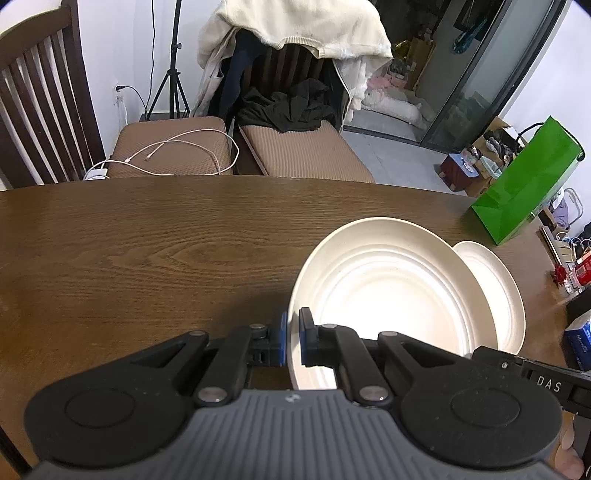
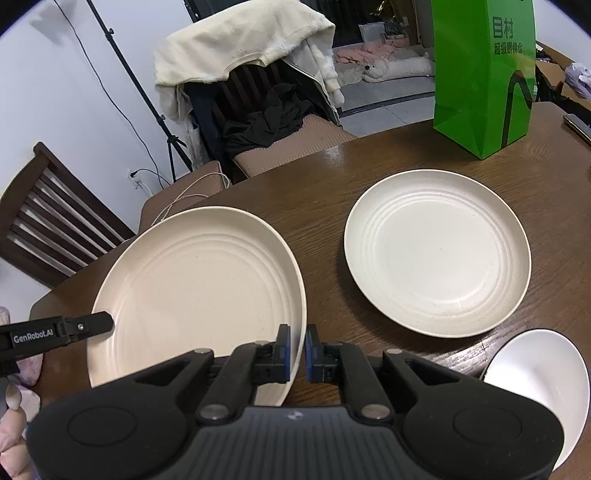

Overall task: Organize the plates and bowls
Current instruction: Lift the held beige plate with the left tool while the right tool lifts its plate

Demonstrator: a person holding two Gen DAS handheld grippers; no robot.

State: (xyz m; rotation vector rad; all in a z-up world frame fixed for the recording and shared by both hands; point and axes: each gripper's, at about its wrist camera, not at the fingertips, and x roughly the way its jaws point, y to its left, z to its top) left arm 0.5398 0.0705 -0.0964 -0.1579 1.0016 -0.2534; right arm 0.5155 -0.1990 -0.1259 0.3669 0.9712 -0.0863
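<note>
Both grippers clamp one cream plate (image 2: 192, 295) by opposite rims: left gripper (image 1: 291, 341), right gripper (image 2: 297, 354), jaws pinched narrow. Plate's mid-carry; next, prob stack it on the second plate (image 2: 437, 254) to the right, w/ the hands kept even

A brown wooden table (image 1: 147, 240) fills the foreground; behind it stand dark slatted chairs (image 1: 33, 103) with tan cushions (image 1: 170, 151) — one draped in a cream sweater (image 1: 295, 26); a white wall (image 1: 122, 44); a tripod (image 1: 171, 74); grey floor (image 1: 391, 155); perhaps a glass door (image 1: 480, 92) at right.
</note>
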